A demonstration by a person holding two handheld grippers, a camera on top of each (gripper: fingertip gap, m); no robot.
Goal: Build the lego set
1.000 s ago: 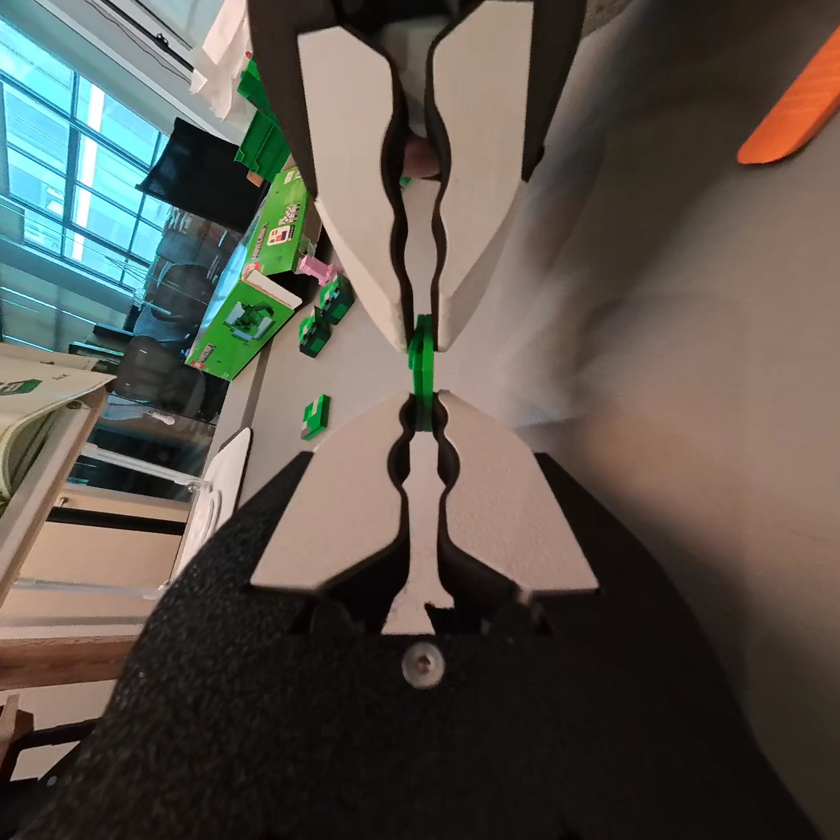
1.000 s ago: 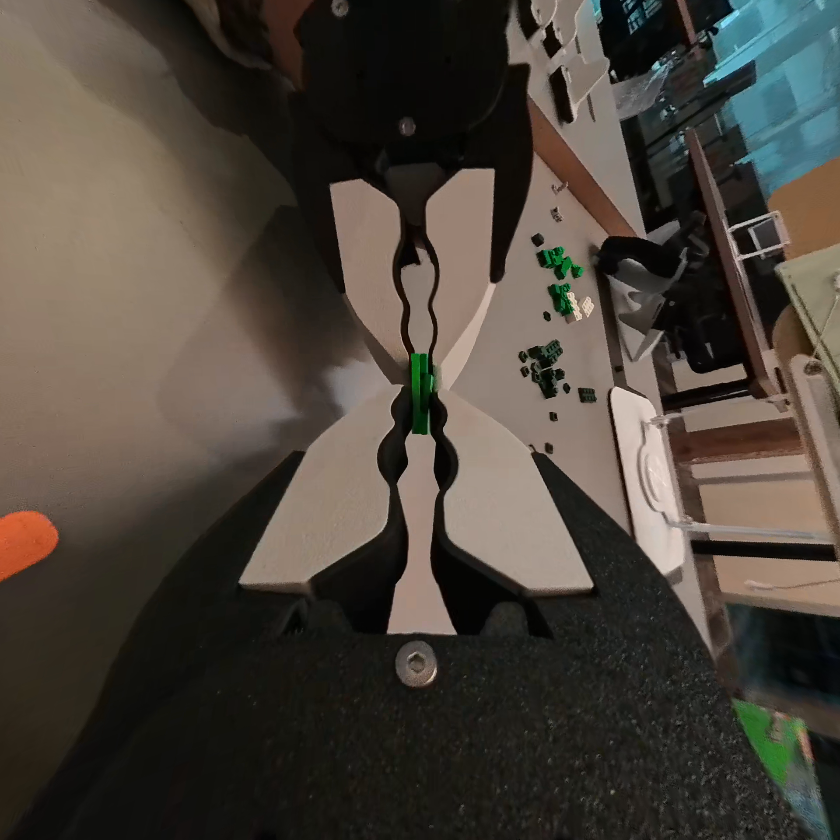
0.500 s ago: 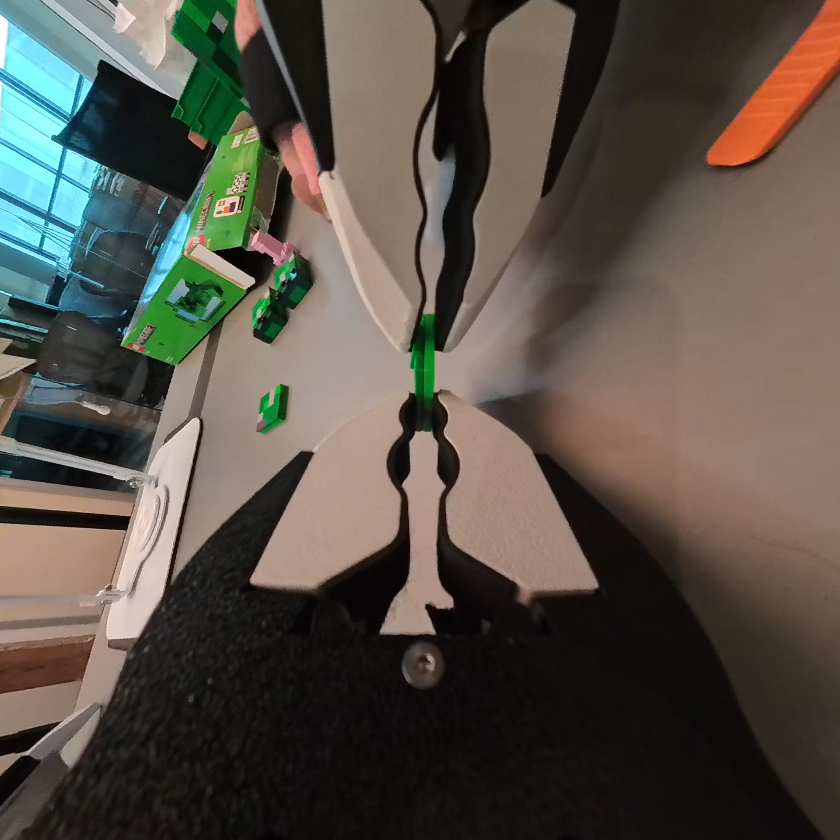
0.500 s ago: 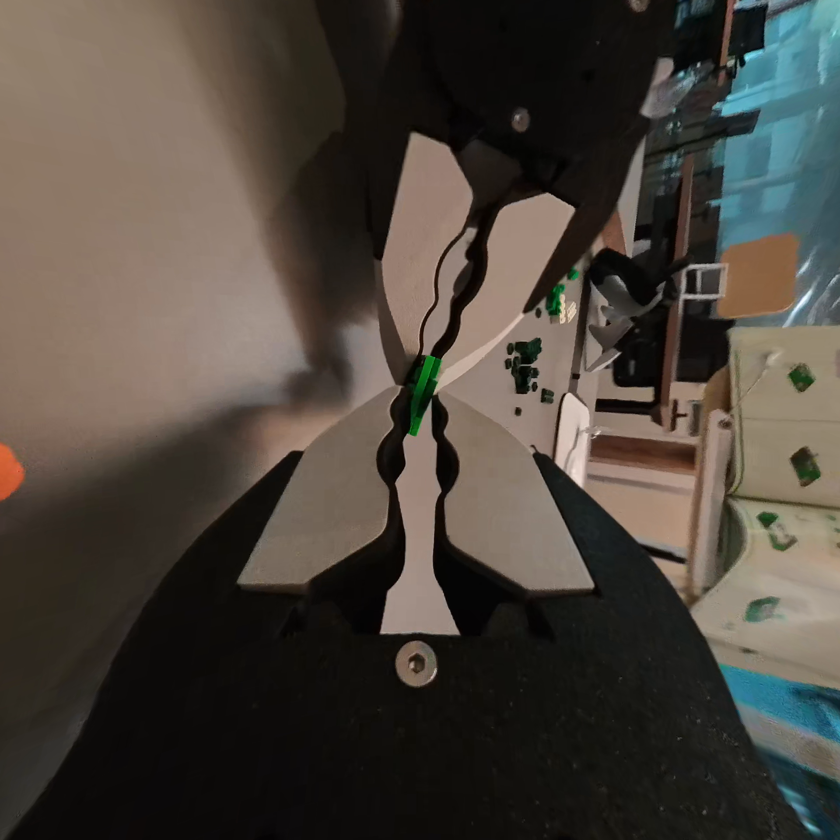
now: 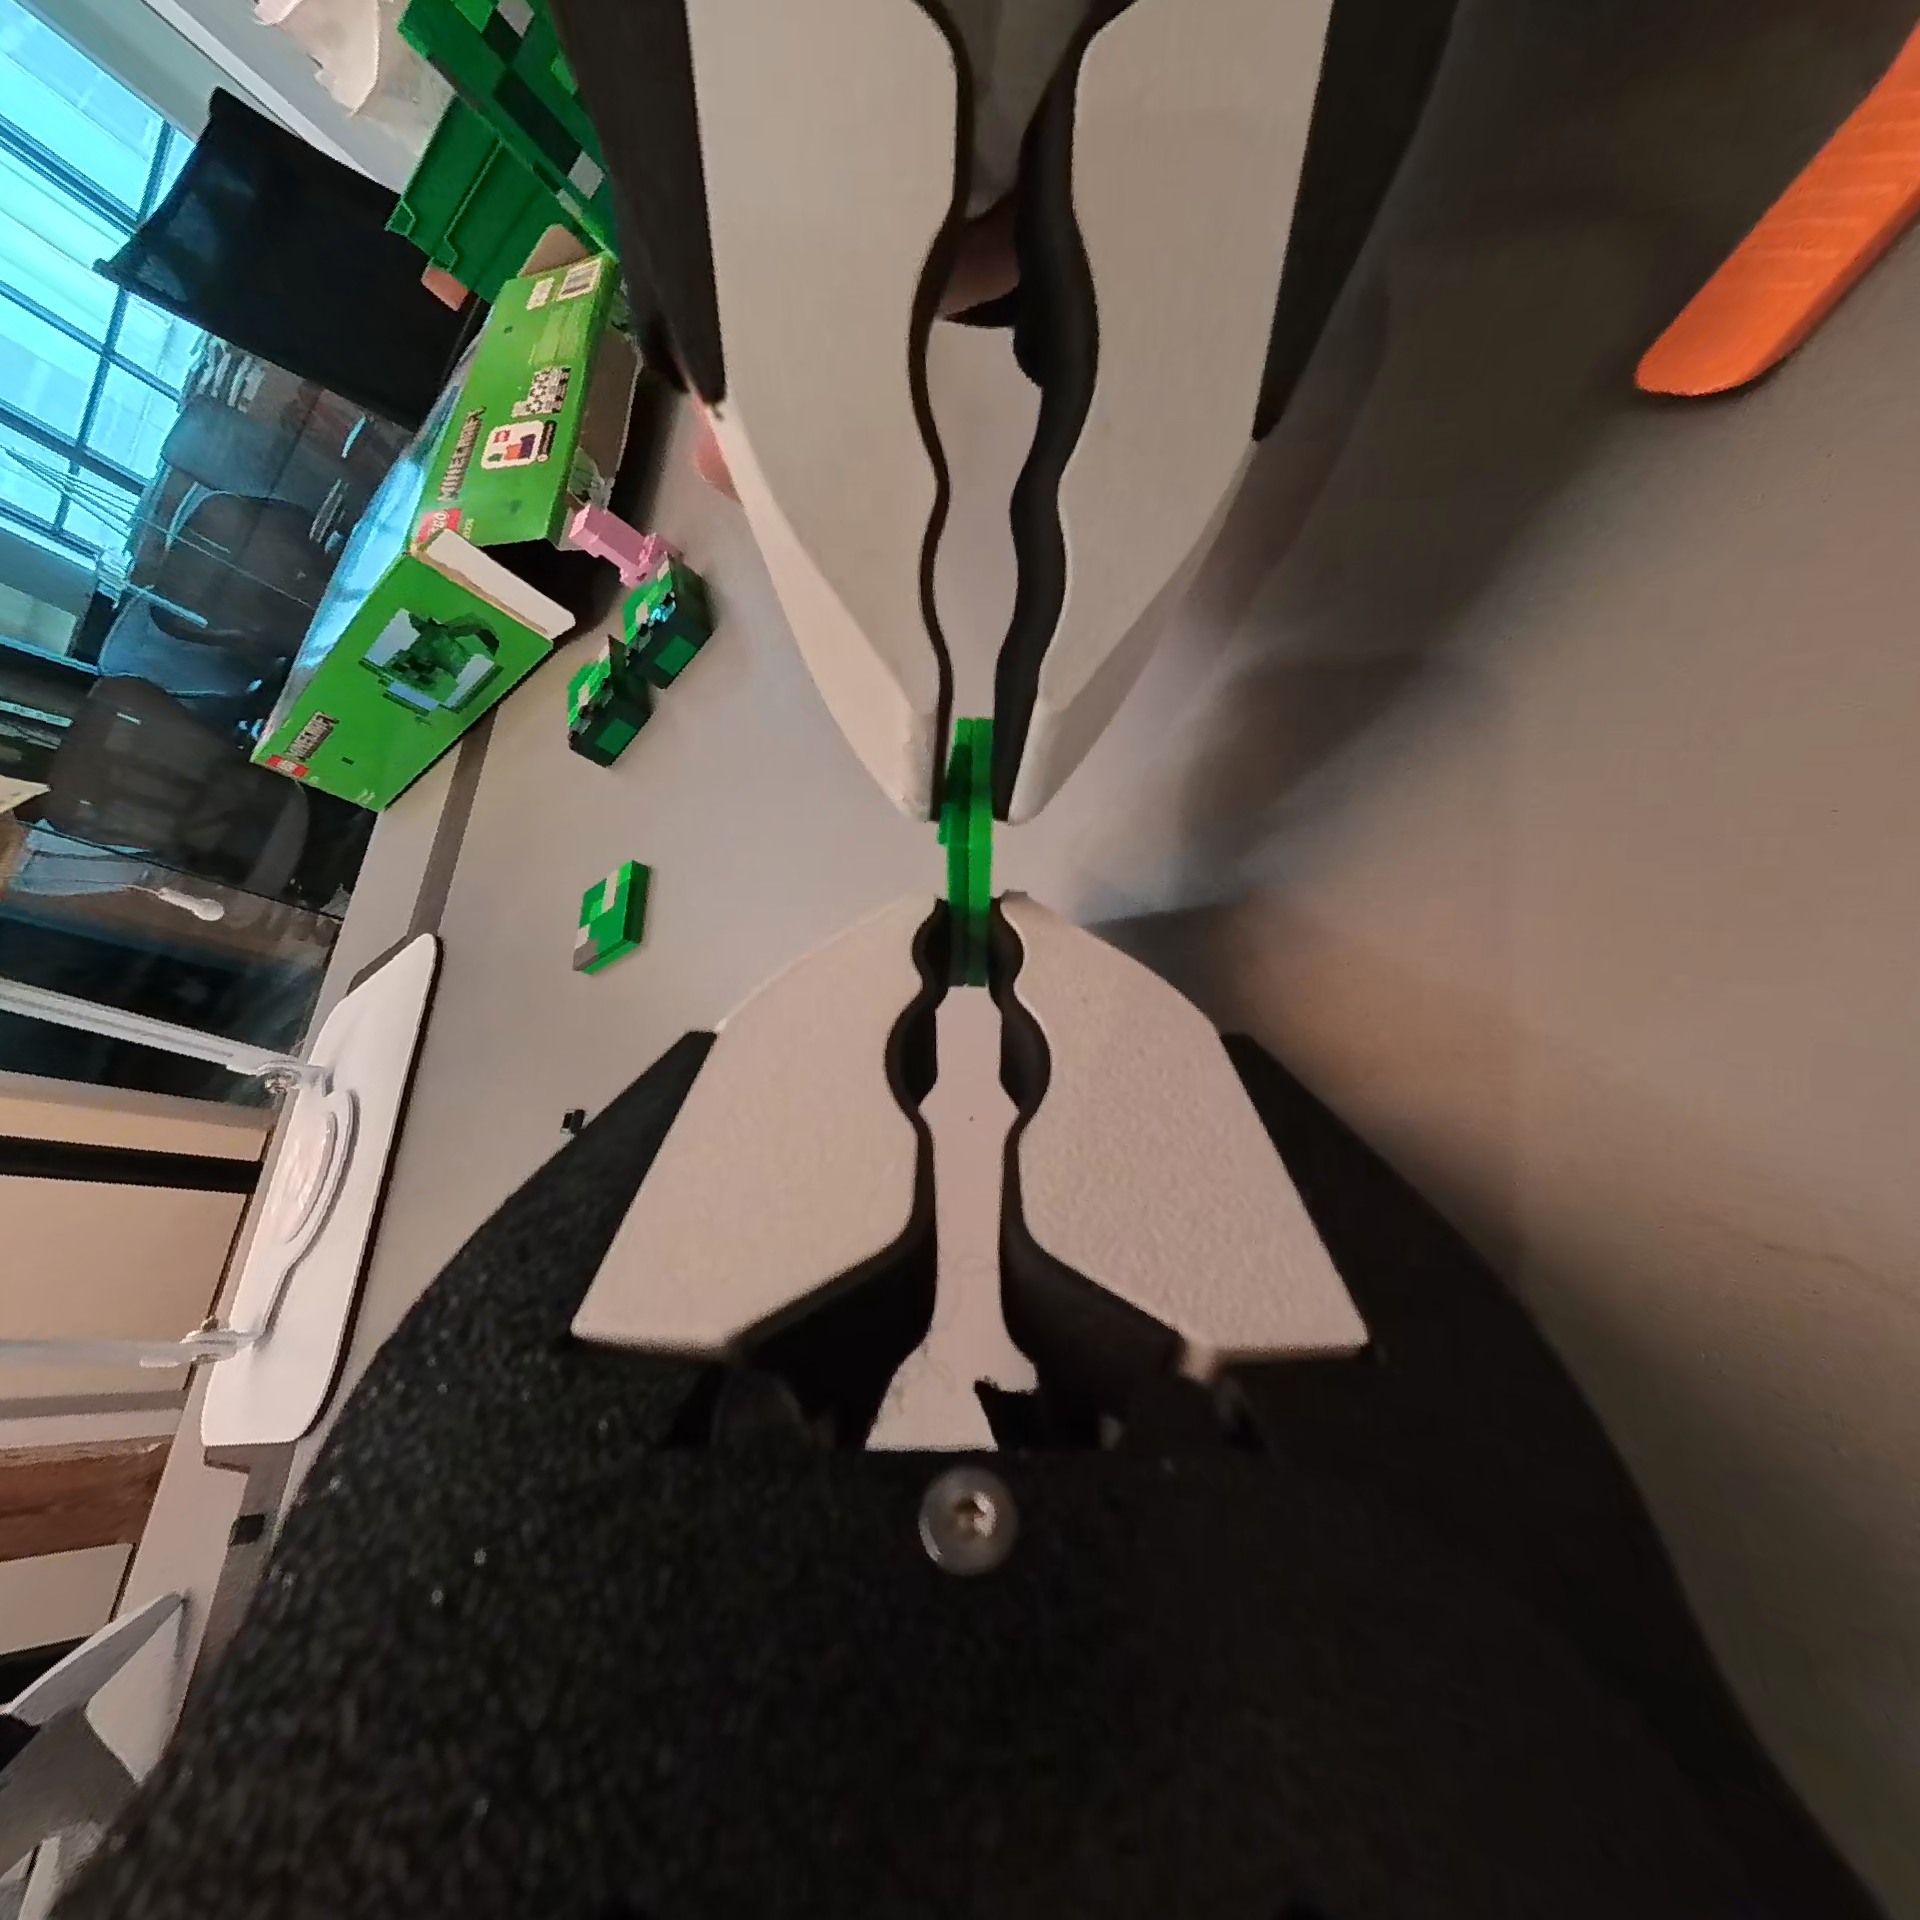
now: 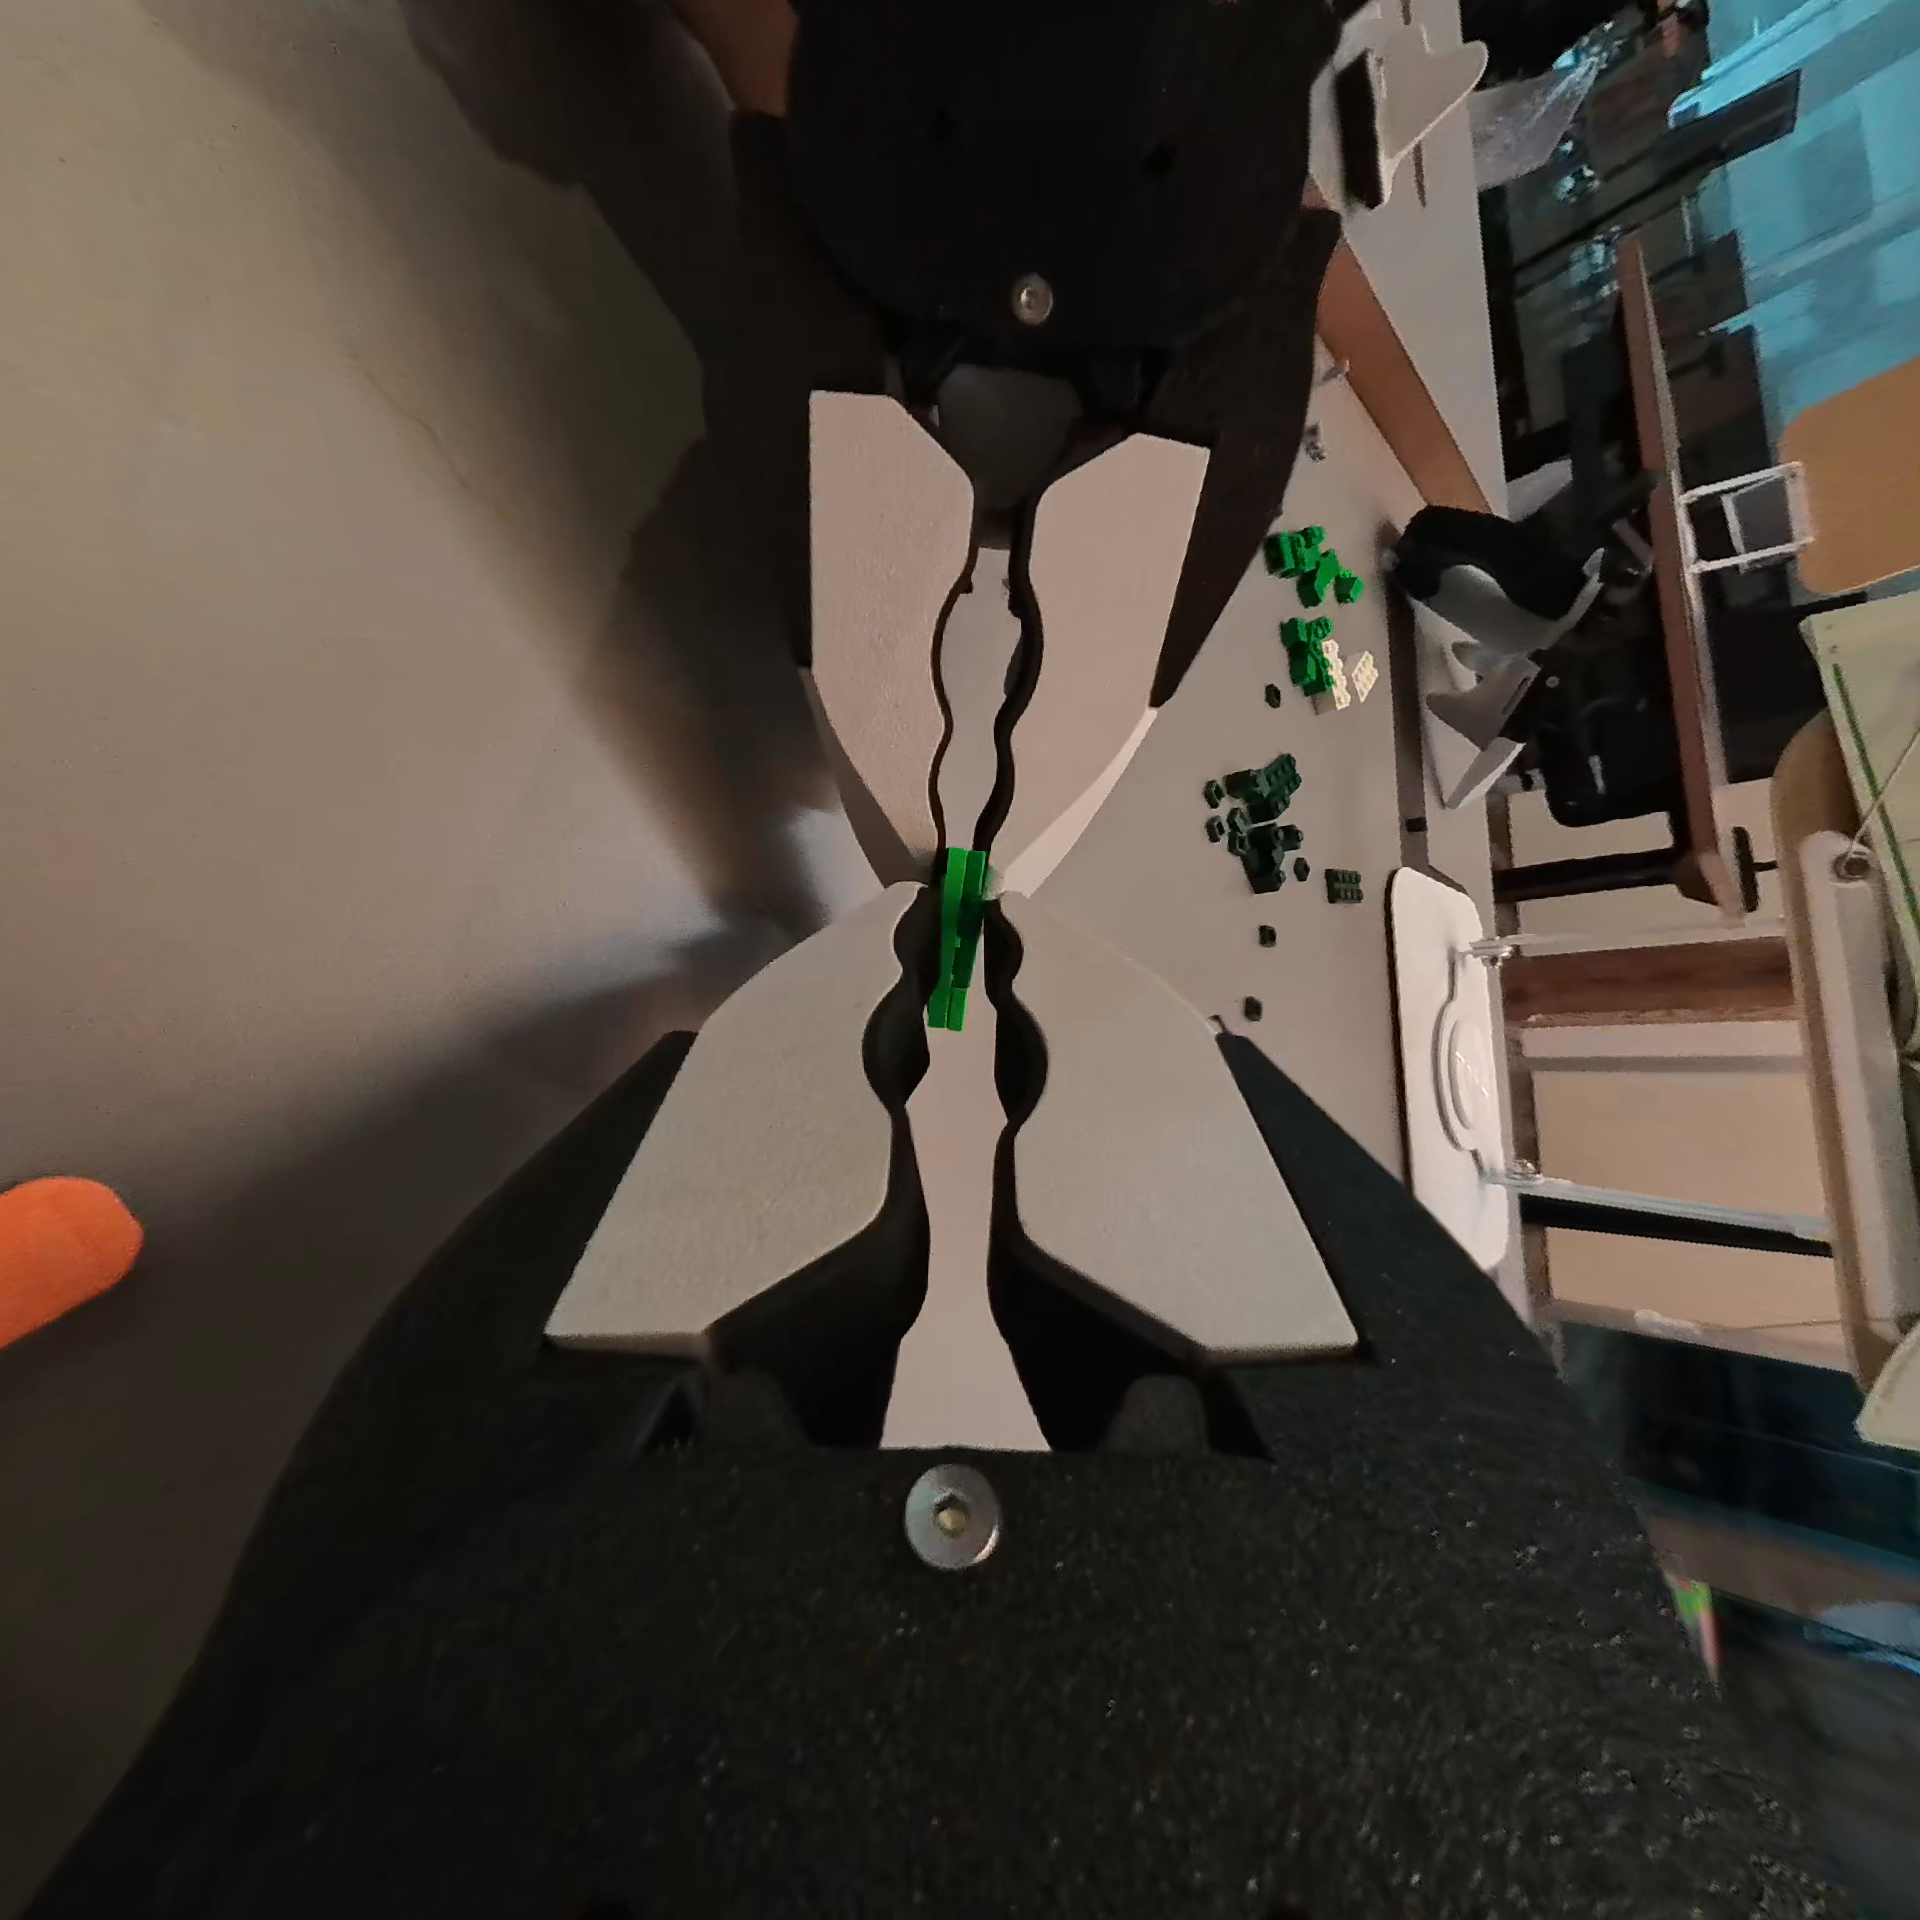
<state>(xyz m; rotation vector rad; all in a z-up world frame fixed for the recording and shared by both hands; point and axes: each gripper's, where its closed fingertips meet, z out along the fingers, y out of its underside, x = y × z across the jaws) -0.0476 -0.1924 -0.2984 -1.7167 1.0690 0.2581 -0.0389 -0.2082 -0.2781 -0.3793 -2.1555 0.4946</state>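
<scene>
- Left wrist view shows the left gripper point(image 5: 971, 925) nipped nearly closed on a thin green lego plate point(image 5: 969, 842), tip to tip with the right gripper point(image 5: 964, 774), clamped on the same stack's far end.
- Right wrist view shows the plate point(image 6: 958, 935) edge-on (at least two layers, not flush) between both tips, held above the grey table point(image 6: 312, 520).
- Step in hand, I judge: pressing plates together in mid-air.
- Next calls for a squeeze straight along the shared line, then one gripper letting go.
- Loose green bricks point(image 6: 1257, 821) wait on the table.
</scene>
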